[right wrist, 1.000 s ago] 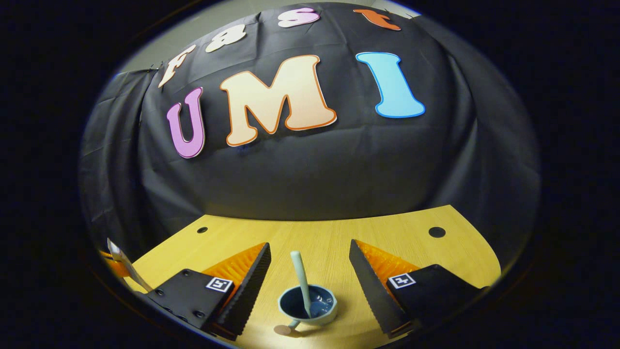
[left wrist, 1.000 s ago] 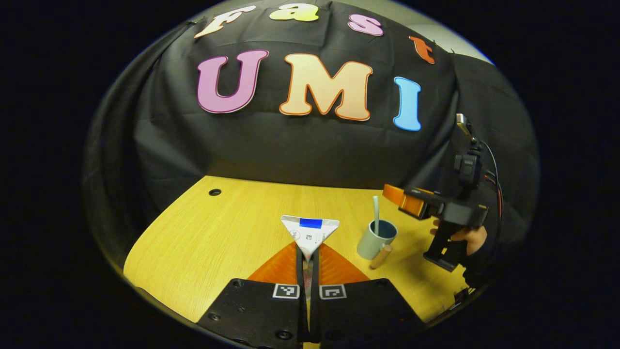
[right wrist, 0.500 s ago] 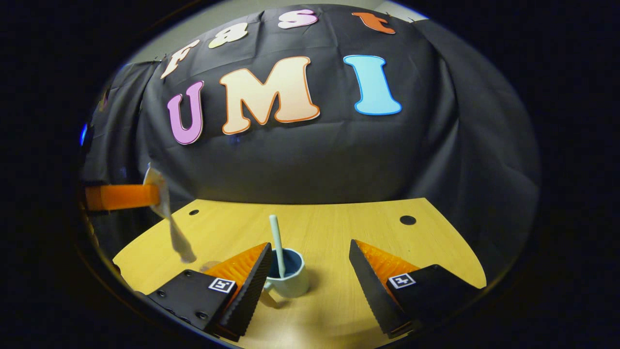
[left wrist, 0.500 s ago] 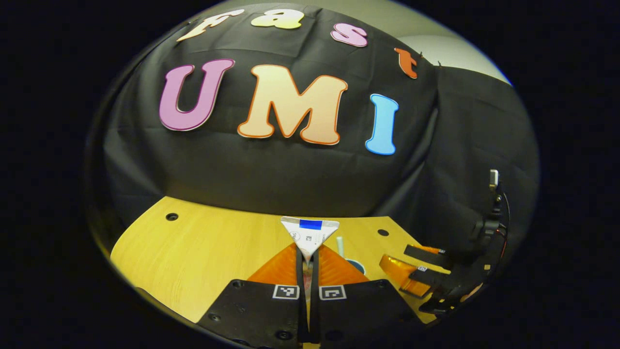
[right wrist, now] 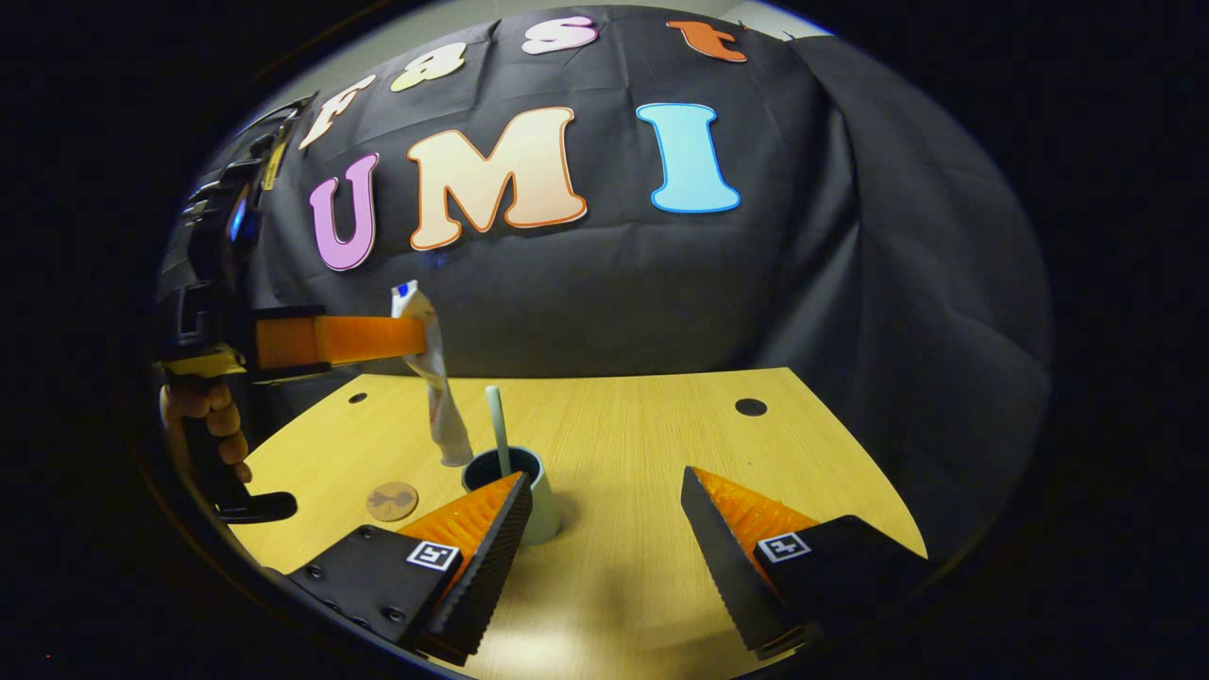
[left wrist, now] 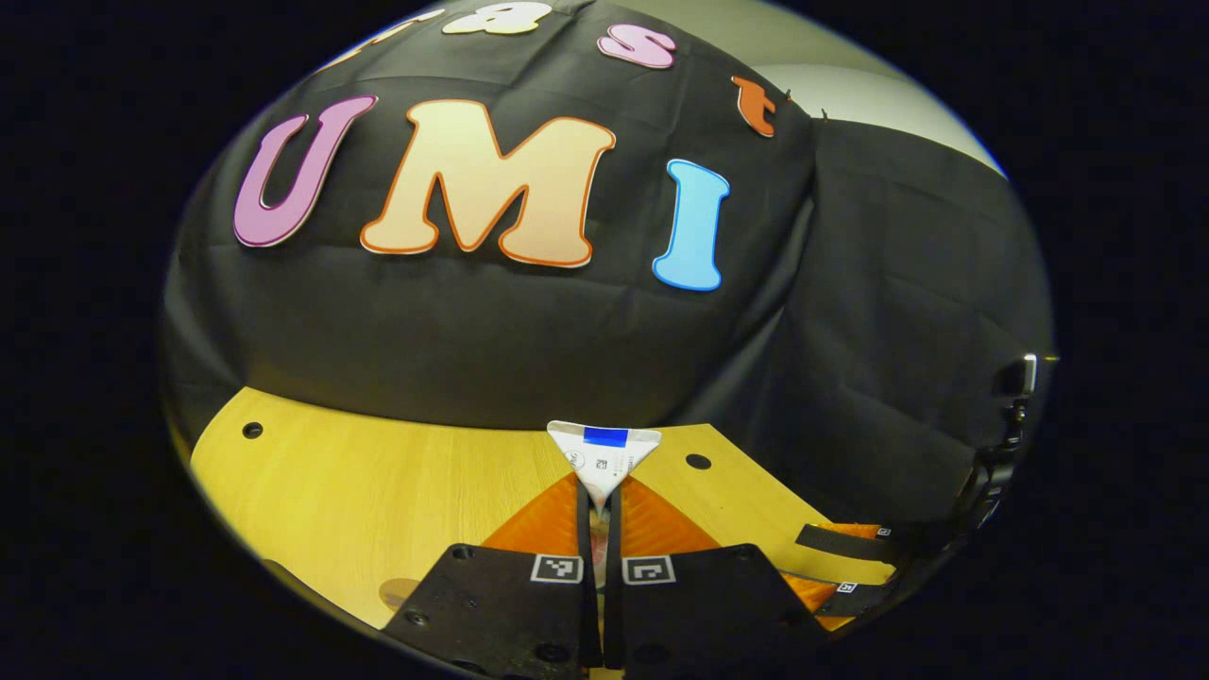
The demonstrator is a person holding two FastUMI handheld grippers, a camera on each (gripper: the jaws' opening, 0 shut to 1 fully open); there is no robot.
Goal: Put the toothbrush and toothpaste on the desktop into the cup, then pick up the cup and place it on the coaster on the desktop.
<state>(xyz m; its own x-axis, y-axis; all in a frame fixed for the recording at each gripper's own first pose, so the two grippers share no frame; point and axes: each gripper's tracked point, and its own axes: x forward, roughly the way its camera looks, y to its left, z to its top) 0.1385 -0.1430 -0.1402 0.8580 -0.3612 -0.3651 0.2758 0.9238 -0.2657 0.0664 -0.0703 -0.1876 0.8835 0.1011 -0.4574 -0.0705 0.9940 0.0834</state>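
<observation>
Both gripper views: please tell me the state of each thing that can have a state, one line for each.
Left gripper: shut on the toothpaste.
Right gripper: open, holding nothing.
Toothpaste: hanging cap down, just above the cup, not yet inside.
Toothbrush: standing in the cup.
Cup: upright on the desktop, not on the coaster.
Coaster: bare.

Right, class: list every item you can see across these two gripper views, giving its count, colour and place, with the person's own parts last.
Toothpaste tube: one, white, hanging cap-down just above the cup, pinched at its flat end.
Toothbrush: one, pale green, standing in the cup.
Cup: one, grey, dark inside, on the desk.
Coaster: one, brown, round, left of the cup.
Desk: one, yellow wood.
Left gripper: orange fingers, shut on the tube.
Right gripper: open, by the cup.
Hand: one, gripping the left gripper's handle.
</observation>
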